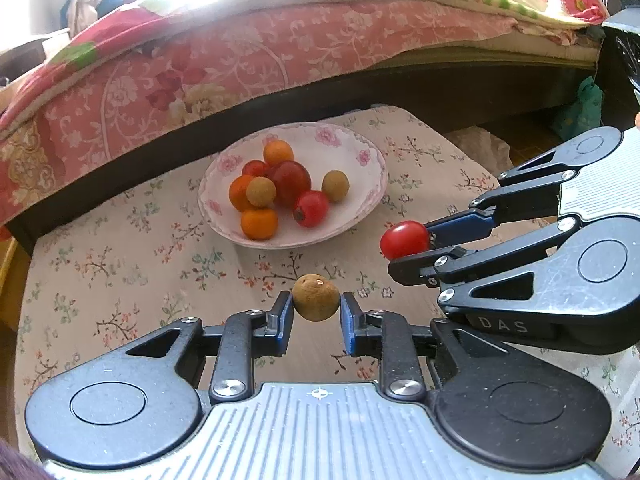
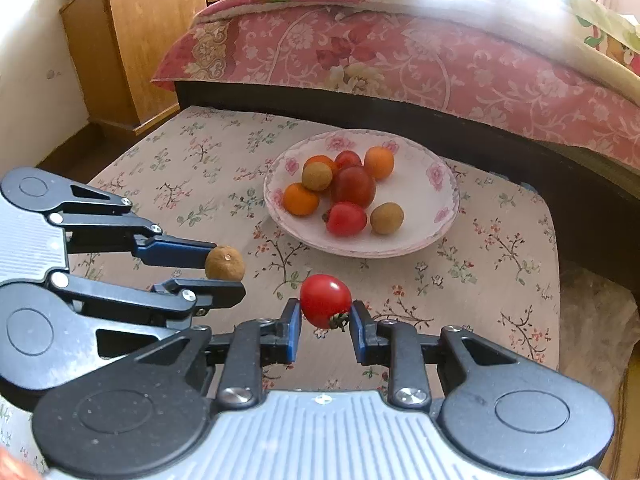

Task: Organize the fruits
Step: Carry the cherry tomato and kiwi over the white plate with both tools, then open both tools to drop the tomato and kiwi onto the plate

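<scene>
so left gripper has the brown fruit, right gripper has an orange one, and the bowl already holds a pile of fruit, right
Not quite. The right gripper holds a red tomato, not an orange fruit; the right wrist view shows it pinched between the fingers. The rest stands: the left gripper holds the brown fruit, and the bowl already holds a pile of fruit.

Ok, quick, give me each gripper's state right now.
Left gripper: closed on a brown longan, held above the table.
Right gripper: closed on a red cherry tomato, held above the table.
</scene>
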